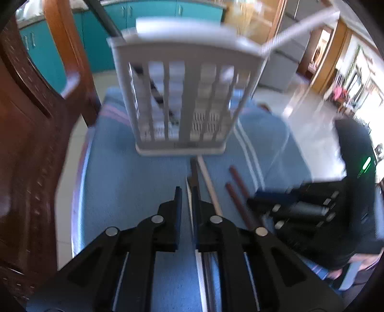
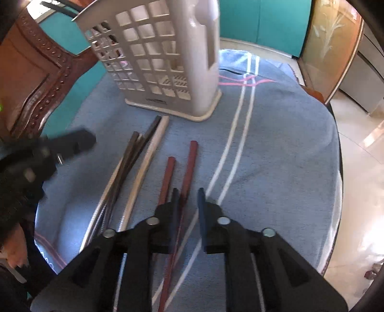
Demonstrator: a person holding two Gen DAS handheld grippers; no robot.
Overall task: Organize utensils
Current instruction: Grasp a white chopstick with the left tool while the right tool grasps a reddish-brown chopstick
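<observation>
Chopsticks point(image 2: 168, 182) lie before holder point(image 2: 165, 60) — both hand-held grippers slightly parted, empty.

We see a blue cloth point(image 2: 276, 134) with white and pink stripes spread under both claws, draped over a round table. Dark wooden chair point(image 1: 26, 134) with a studded back left of the left claw, just beside the table edge. Teal cabinets point(image 1: 153, 12) well beyond, ahead. Pale tiled floor point(image 2: 360, 172) right of the right claw. Frosted glass door panel point(image 2: 331, 40) ahead-right.
</observation>
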